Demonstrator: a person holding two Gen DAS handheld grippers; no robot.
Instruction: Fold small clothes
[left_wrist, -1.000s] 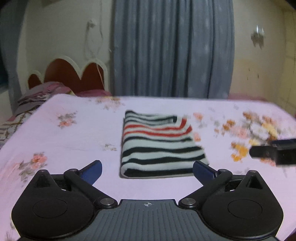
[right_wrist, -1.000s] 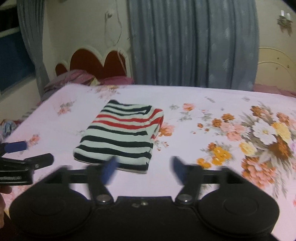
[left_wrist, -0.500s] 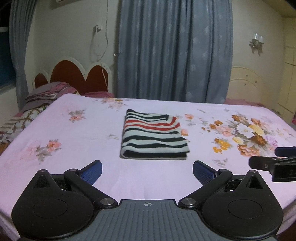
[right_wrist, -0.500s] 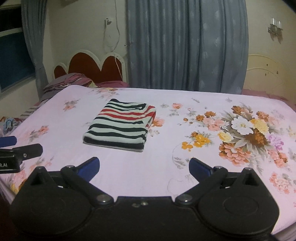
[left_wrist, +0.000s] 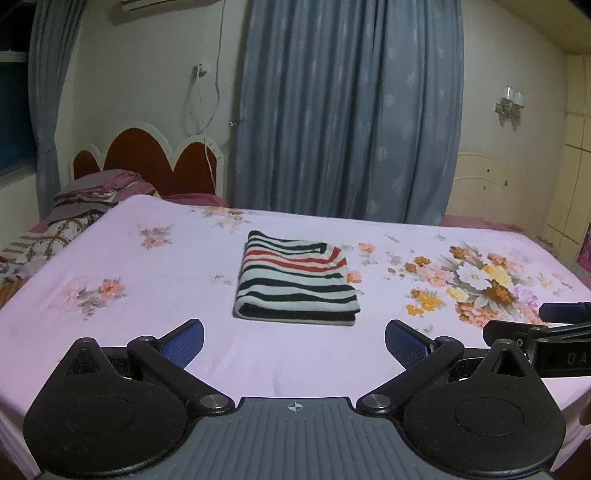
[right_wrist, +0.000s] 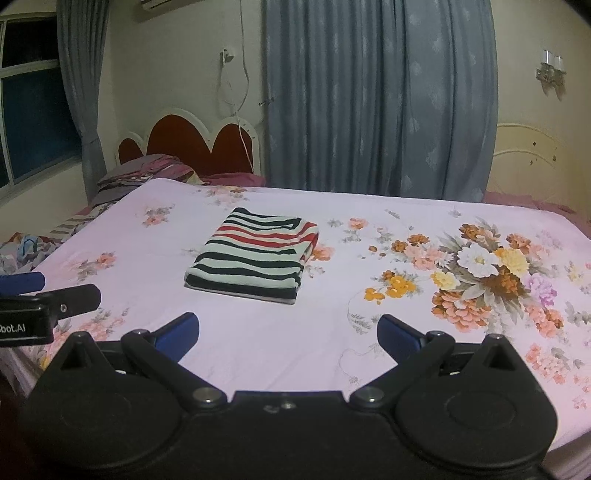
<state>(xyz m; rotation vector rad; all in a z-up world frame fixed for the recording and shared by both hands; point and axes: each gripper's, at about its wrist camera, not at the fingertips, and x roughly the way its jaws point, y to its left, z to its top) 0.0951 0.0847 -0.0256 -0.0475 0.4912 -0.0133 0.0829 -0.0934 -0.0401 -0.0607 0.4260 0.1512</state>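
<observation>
A striped garment (left_wrist: 295, 280), black, white and red, lies folded into a neat rectangle on the pink floral bedsheet (left_wrist: 147, 295). The right wrist view shows the same striped garment (right_wrist: 255, 254) left of centre. My left gripper (left_wrist: 294, 341) is open and empty, held well back from the garment near the bed's front edge. My right gripper (right_wrist: 288, 332) is also open and empty, equally far back. The right gripper's fingers (left_wrist: 517, 328) show at the right edge of the left view, and the left gripper's fingers (right_wrist: 70, 295) at the left edge of the right view.
A red scalloped headboard (left_wrist: 147, 158) and a pile of bedding (left_wrist: 92, 192) are at the far left. Blue-grey curtains (left_wrist: 351, 110) hang behind the bed. A large flower print (right_wrist: 480, 266) covers the sheet's right side. The bed's front edge lies just under the grippers.
Both grippers have pulled back and risen away from the folded garment, which now looks smaller and farther off. The garment itself has not moved.
</observation>
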